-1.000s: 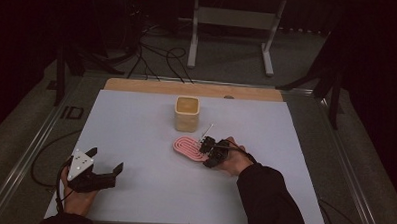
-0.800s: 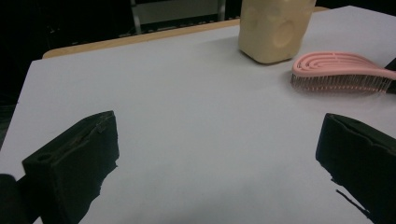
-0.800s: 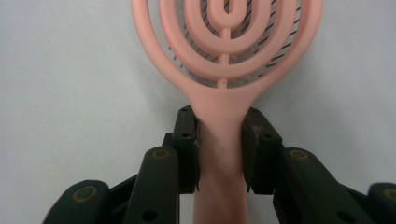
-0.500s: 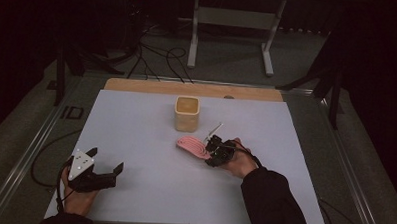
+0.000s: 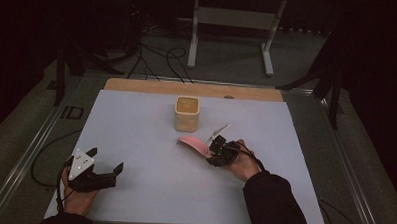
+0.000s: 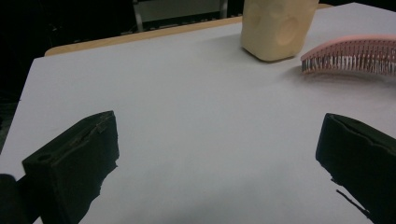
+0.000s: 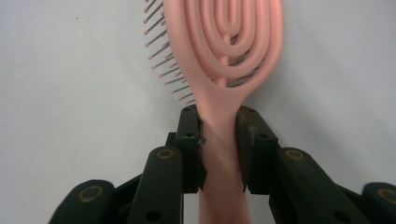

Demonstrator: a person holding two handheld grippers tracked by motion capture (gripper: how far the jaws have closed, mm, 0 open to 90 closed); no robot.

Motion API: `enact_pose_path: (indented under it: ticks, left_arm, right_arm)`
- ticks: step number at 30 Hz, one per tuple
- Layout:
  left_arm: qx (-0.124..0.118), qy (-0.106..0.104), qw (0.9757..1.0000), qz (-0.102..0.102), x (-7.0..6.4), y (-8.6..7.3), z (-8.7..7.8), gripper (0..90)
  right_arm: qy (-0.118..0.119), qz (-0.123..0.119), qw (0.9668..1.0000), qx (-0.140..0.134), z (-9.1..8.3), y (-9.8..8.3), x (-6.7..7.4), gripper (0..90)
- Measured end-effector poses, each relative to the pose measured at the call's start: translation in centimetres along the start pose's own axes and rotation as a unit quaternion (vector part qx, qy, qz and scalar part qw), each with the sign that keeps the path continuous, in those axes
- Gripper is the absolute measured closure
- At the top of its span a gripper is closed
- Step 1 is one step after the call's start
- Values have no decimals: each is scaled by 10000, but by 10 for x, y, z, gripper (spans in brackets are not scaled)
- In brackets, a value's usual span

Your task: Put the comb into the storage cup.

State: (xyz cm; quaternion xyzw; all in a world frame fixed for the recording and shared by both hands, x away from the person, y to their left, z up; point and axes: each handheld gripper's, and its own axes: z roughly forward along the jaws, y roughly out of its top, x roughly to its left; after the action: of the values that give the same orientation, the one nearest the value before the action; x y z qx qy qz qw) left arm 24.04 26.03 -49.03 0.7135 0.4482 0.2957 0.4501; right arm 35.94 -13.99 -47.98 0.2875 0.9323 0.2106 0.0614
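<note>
The right tongs are clamped on the handle of the pink hairbrush, having just been closing with that handle between their pads. The brush's long axis runs straight out from them, head away from the hand and bristles turned down toward the desk, and it points toward the beige cup standing just beyond the brush head. The right hand is the nearer one; the left tongs rest wide open and empty, well apart at the desk's near left. No brand, label or writing can be read.
</note>
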Motion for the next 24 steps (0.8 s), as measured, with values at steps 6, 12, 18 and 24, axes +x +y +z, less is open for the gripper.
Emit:
enact_pose_path:
  ticks: [6, 12, 18, 24]
  left_arm:
    - [7, 18, 10000, -11, 0, 0, 0, 2]
    - [8, 19, 10000, -13, 0, 0, 0, 1]
    - [22, 18, 10000, -3, 0, 0, 0, 1]
    - [22, 18, 10000, 1, -1, 0, 1, 1]
  right_arm:
    - [84, 40, 9999, -135, -1, -1, 2, 732]
    - [160, 248, 9985, -462, -5, -5, 0, 740]
    - [286, 479, 9940, -944, -14, -8, -1, 775]
    - [315, 488, 9923, -1091, -17, -11, -1, 794]
